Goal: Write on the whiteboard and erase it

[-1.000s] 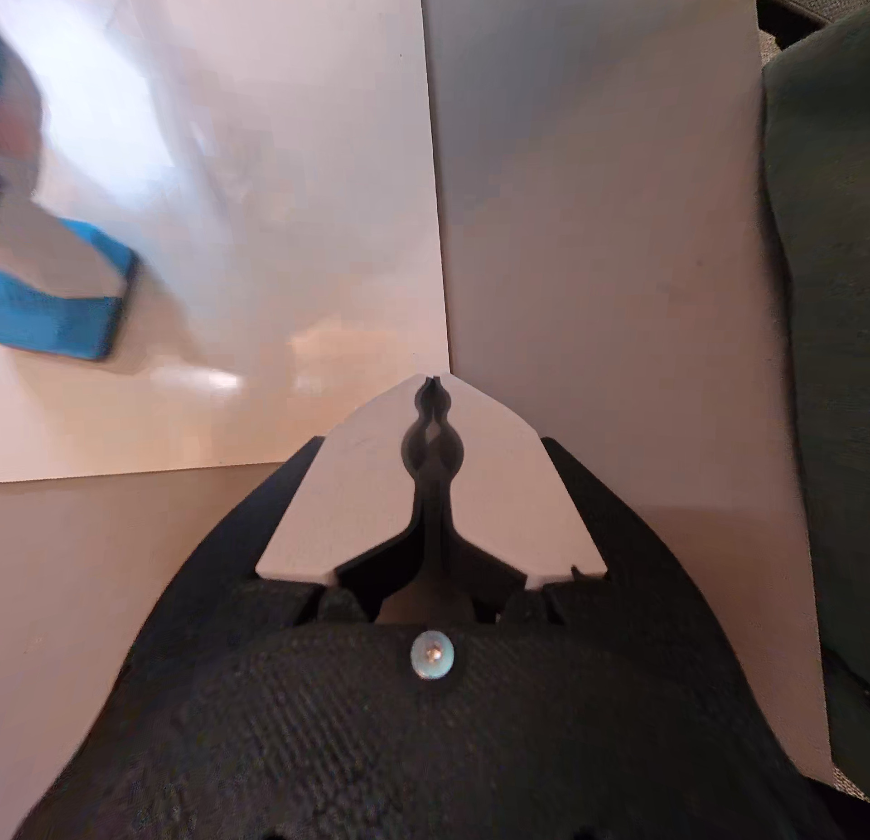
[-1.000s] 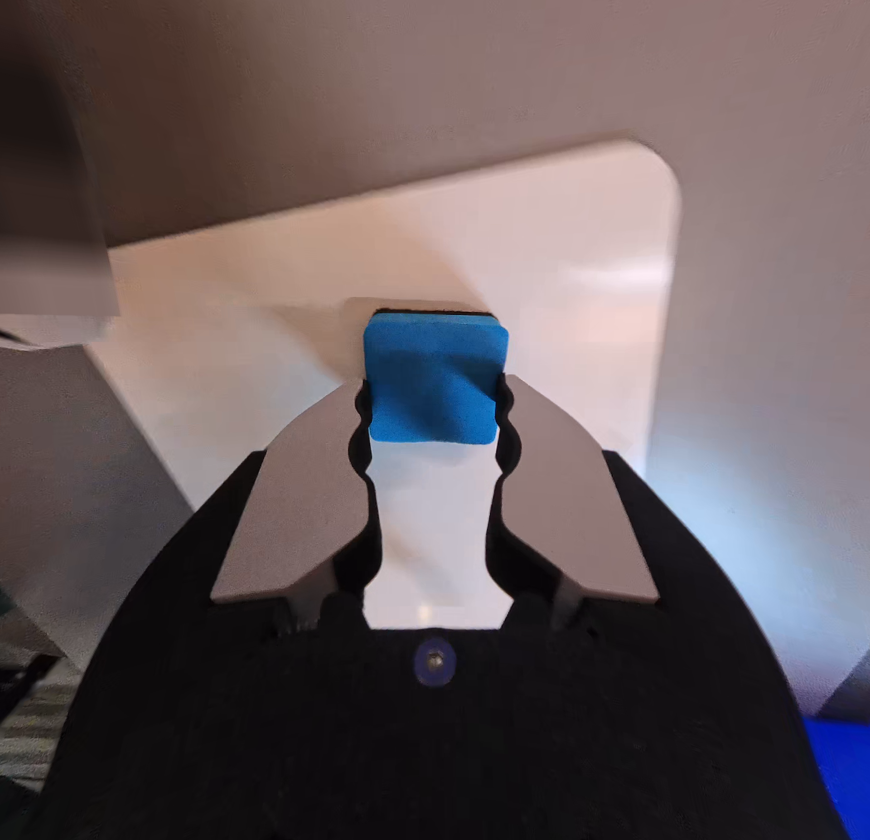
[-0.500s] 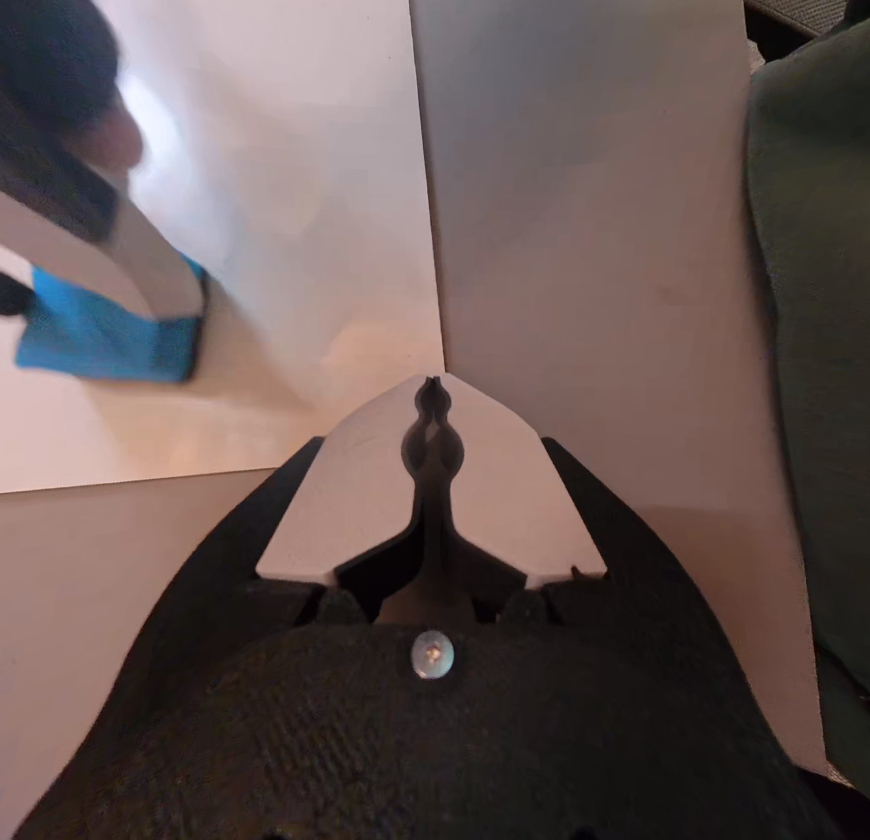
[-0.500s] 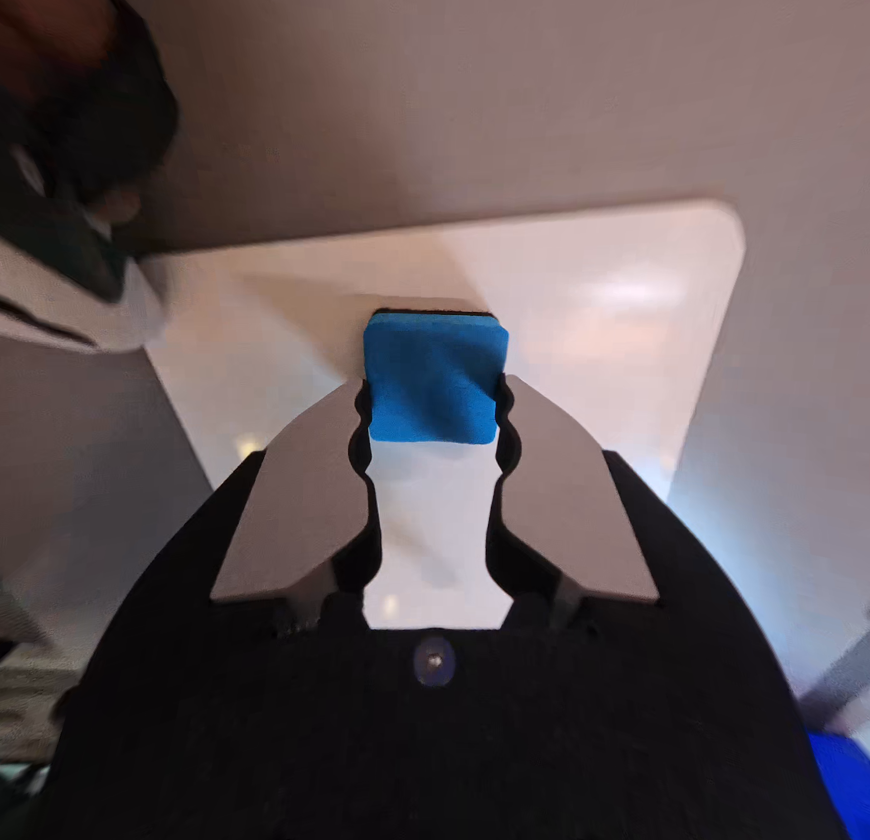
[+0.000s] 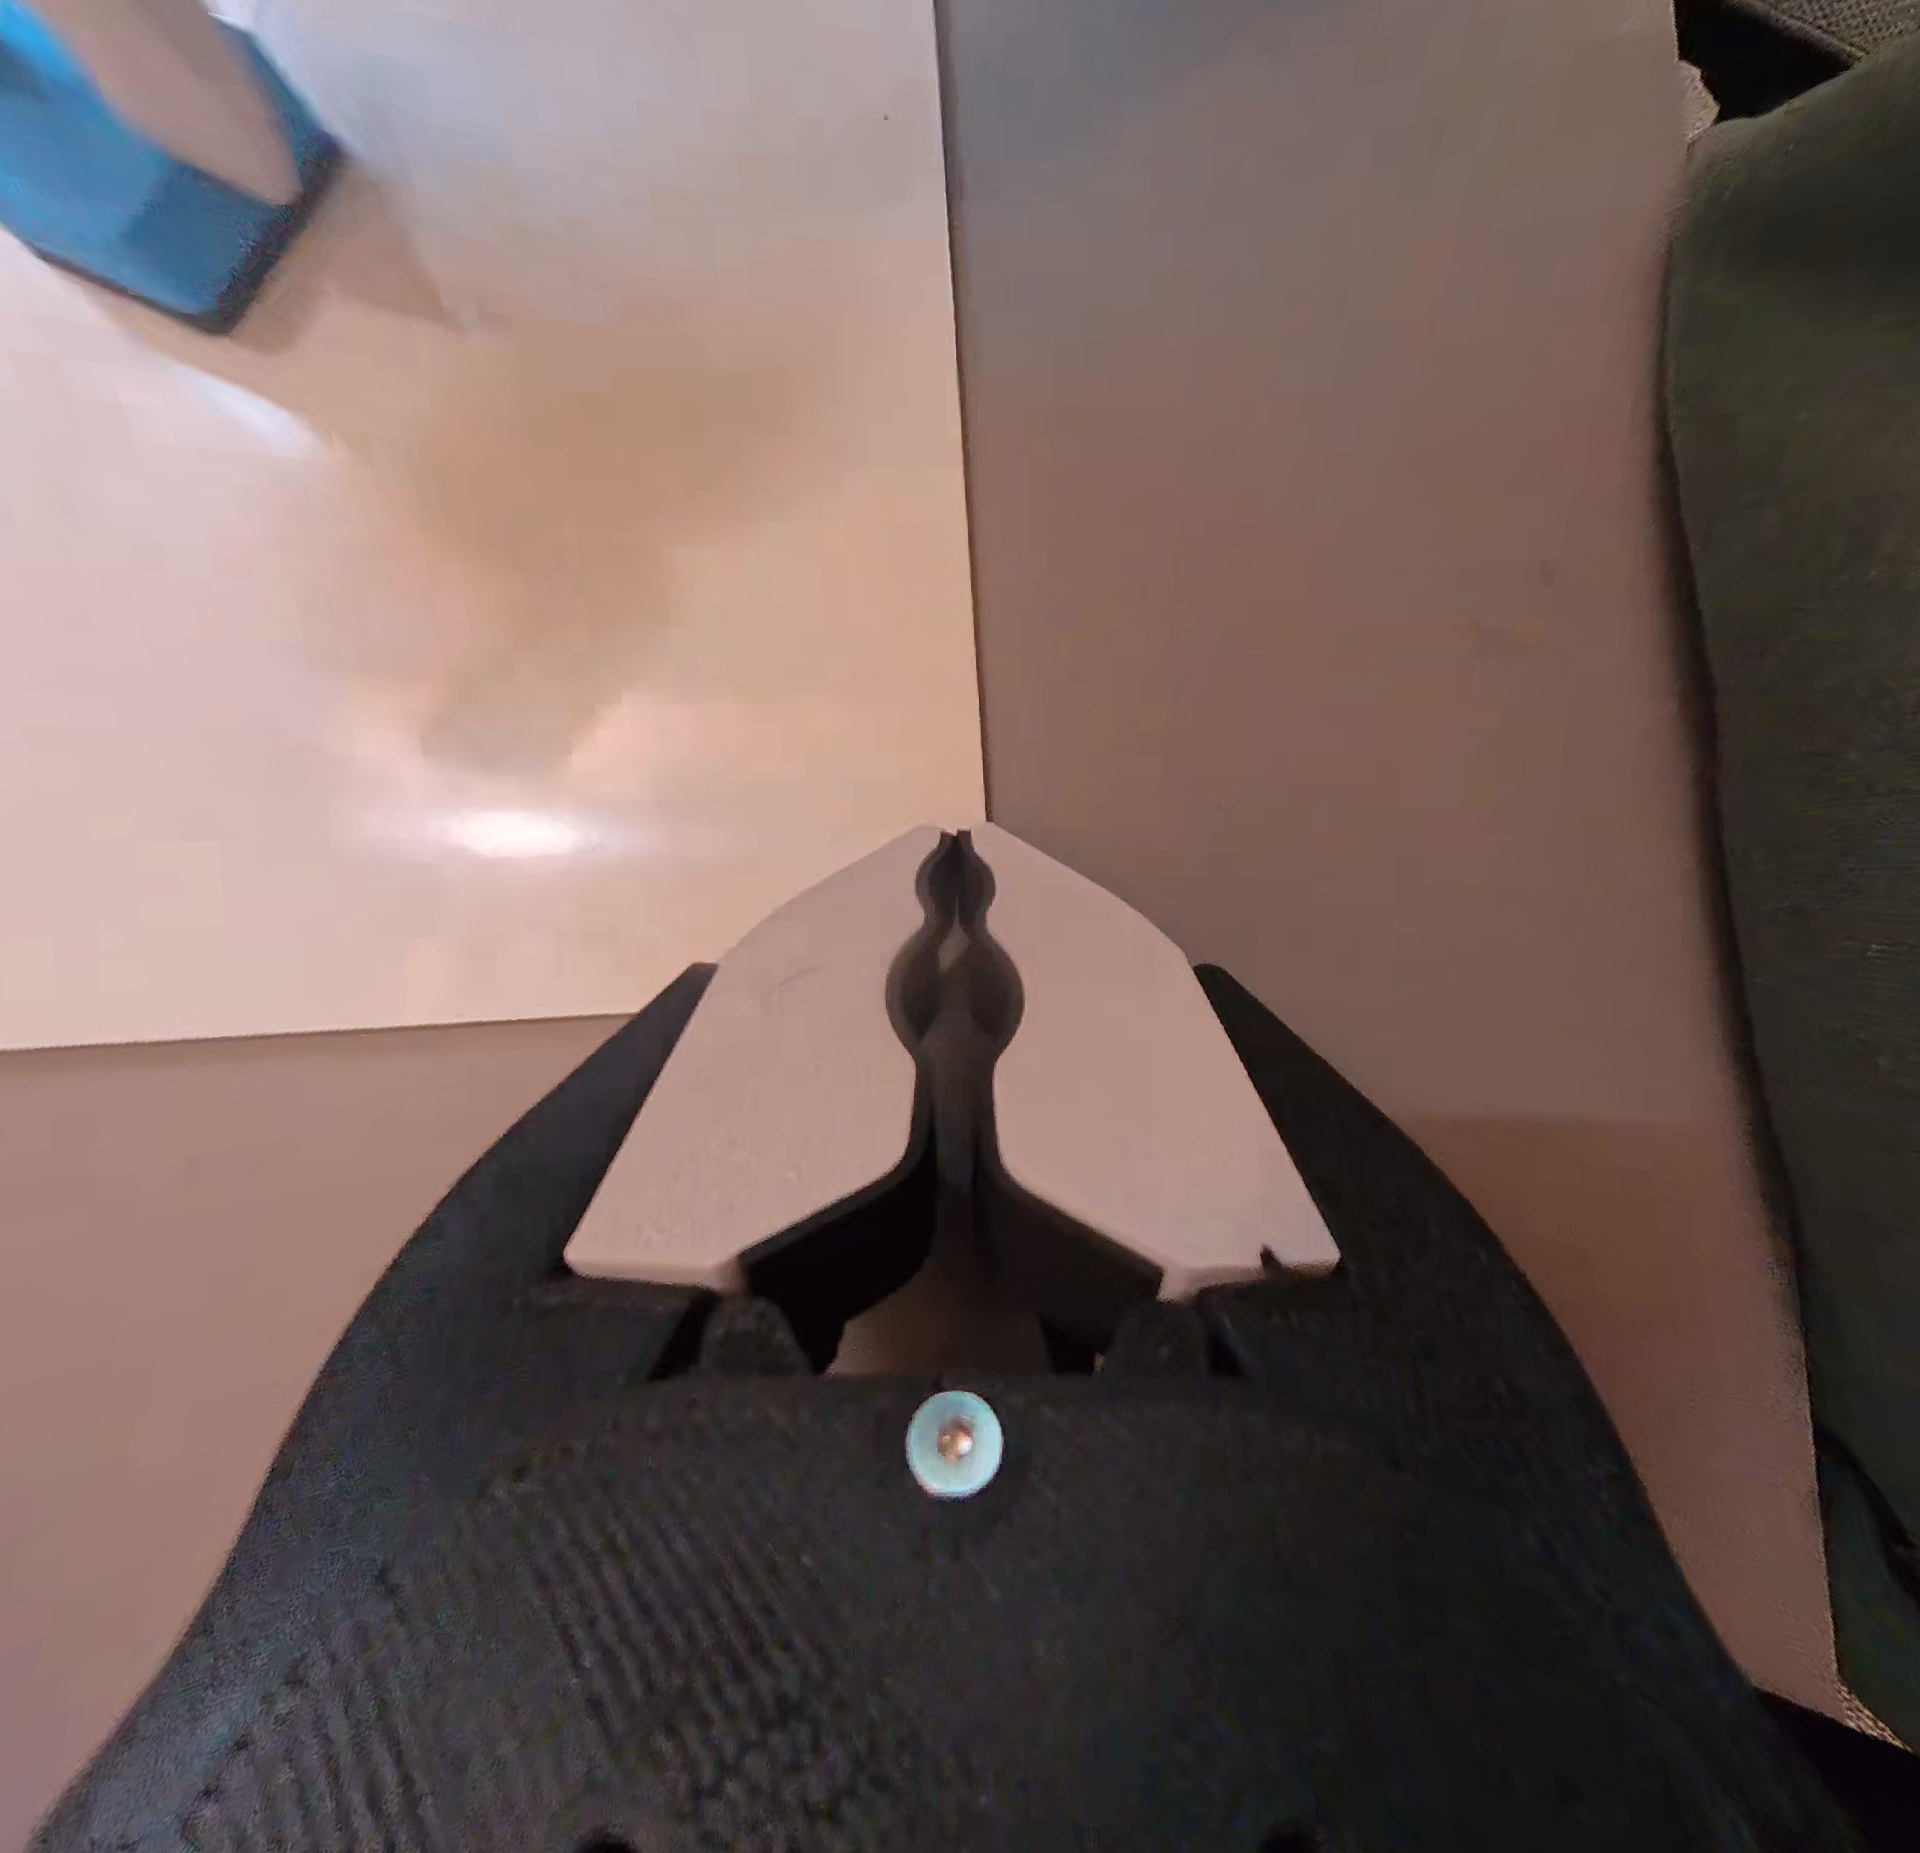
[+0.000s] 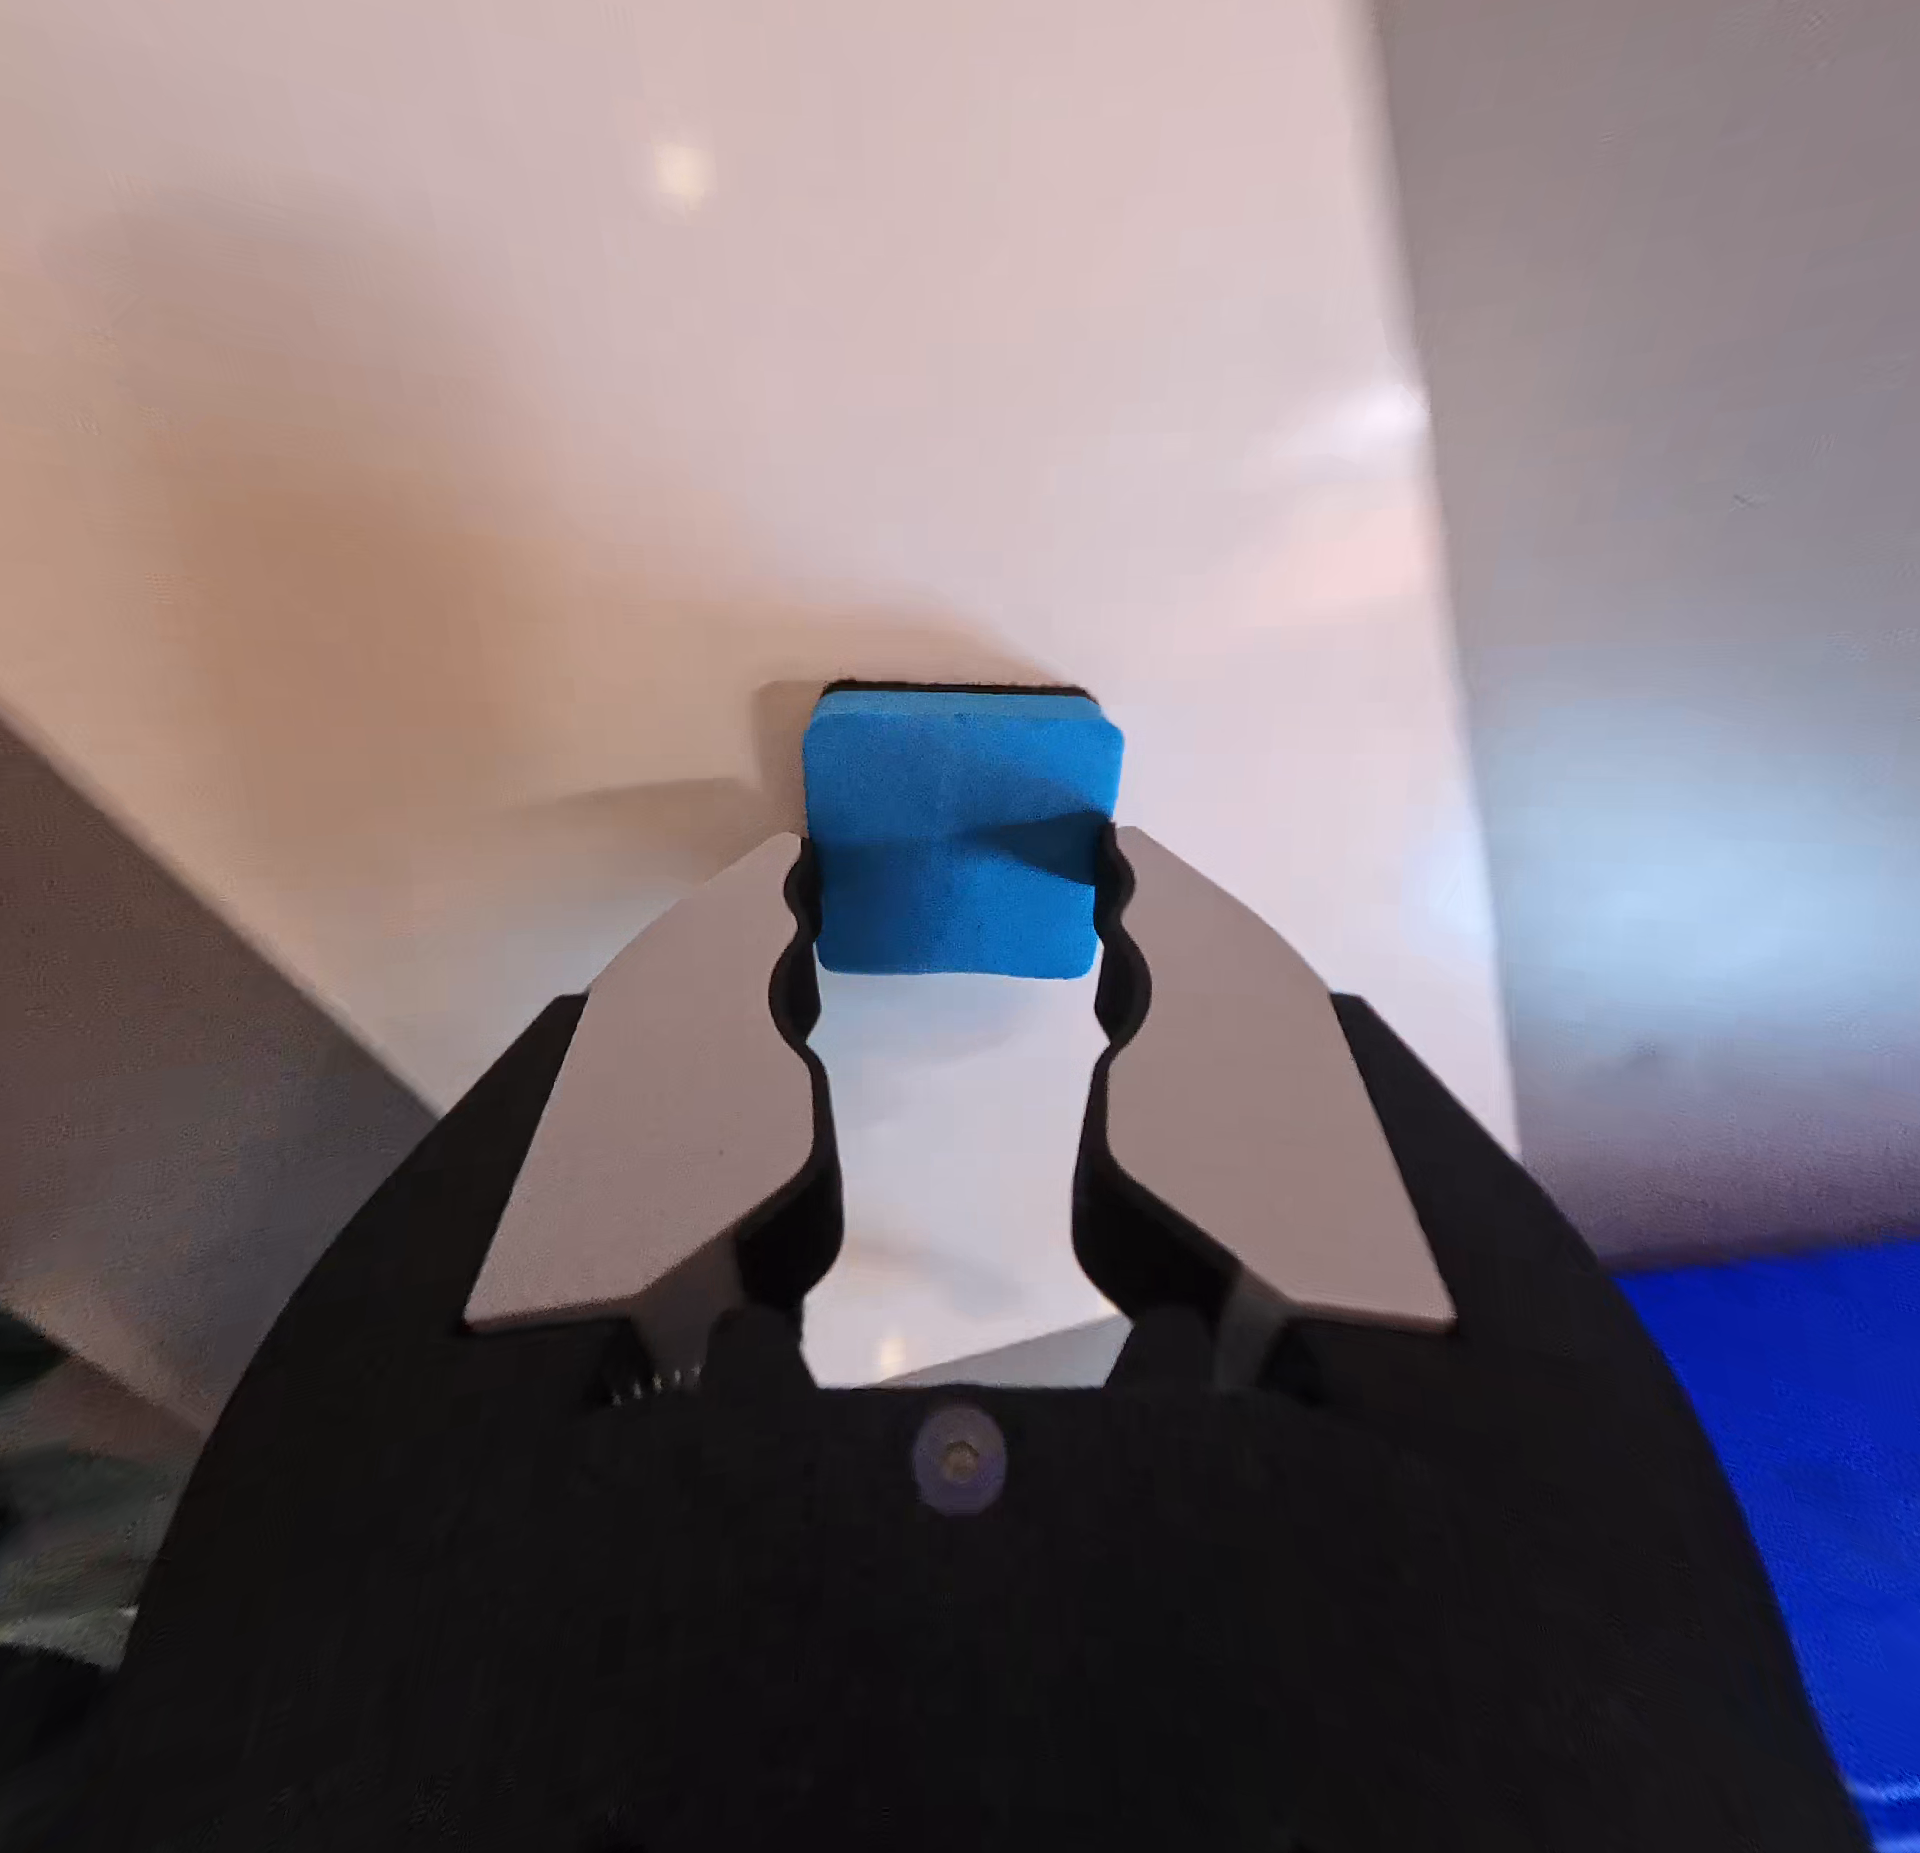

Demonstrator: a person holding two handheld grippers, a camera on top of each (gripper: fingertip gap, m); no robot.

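A glossy white whiteboard [image 5: 468,608] lies flat on a pale table [image 5: 1299,556]; it shows no marks. My left gripper [image 5: 956,842] is shut and empty, its tips at the board's near right corner. My right gripper [image 6: 951,853] is shut on a blue square eraser [image 6: 951,837], pressed with its black felt side against the whiteboard [image 6: 727,401]. In the left wrist view the eraser [image 5: 135,214] and a grey finger [image 5: 177,68] of the right gripper show at the top left, over the board.
A dark green fabric mass [image 5: 1808,868] lies along the table's right edge in the left wrist view. A bright blue object [image 6: 1808,1491] sits at the lower right of the right wrist view. Table surface [image 6: 1662,453] borders the board.
My right gripper has slid the eraser across the board, farther from my left gripper and up-left in the left wrist view. The left gripper has stayed at the board's corner.
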